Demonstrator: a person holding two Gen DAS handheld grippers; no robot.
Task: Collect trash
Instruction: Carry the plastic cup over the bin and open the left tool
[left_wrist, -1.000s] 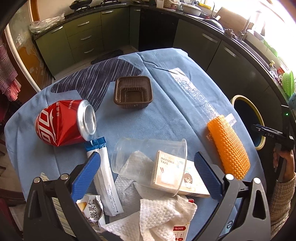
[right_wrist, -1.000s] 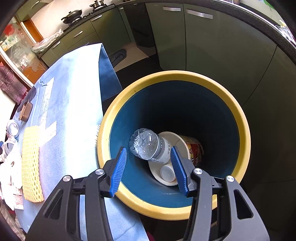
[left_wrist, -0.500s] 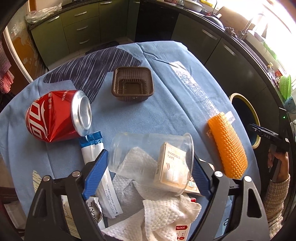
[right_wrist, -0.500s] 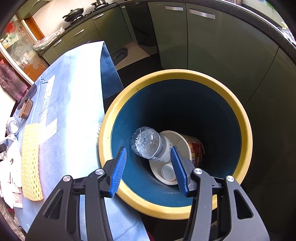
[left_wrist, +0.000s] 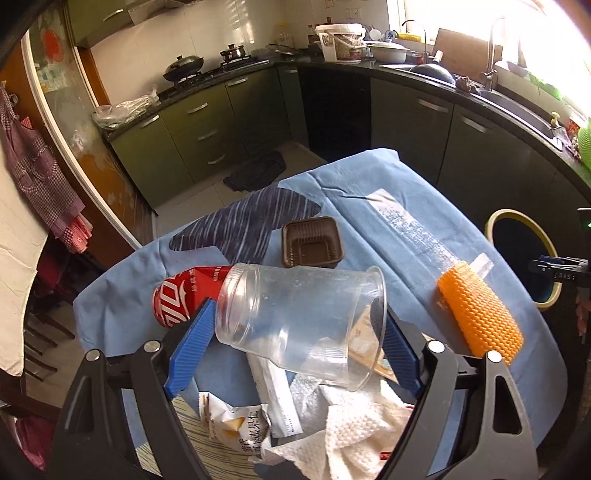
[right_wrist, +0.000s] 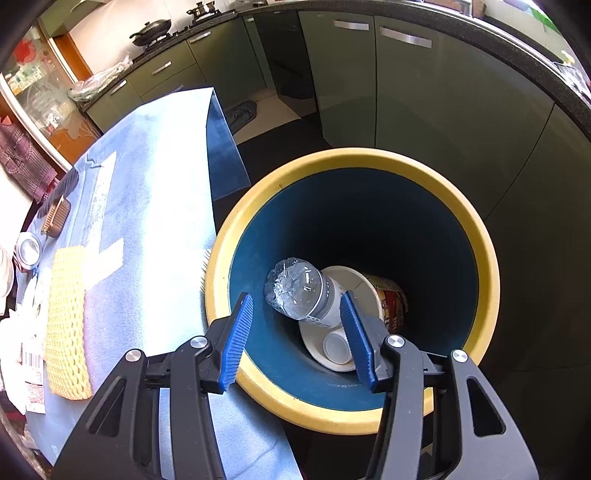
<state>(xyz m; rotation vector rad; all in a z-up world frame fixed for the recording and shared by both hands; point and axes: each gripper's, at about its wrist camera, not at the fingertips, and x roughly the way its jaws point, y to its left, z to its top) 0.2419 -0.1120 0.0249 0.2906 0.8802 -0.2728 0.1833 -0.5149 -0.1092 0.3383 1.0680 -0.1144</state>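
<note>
Left gripper (left_wrist: 295, 347) clamps the clear jar (left_wrist: 301, 325) end to end; slick plastic might slip; right gripper (right_wrist: 297, 334) gapes empty

We see a table under a blue cloth (left_wrist: 369, 184) bearing a crushed red soda can (left_wrist: 181, 295), brown plastic tray (left_wrist: 312, 242), orange foam net sleeve (left_wrist: 480, 314) and crumpled white paper towels (left_wrist: 354, 435).
</note>
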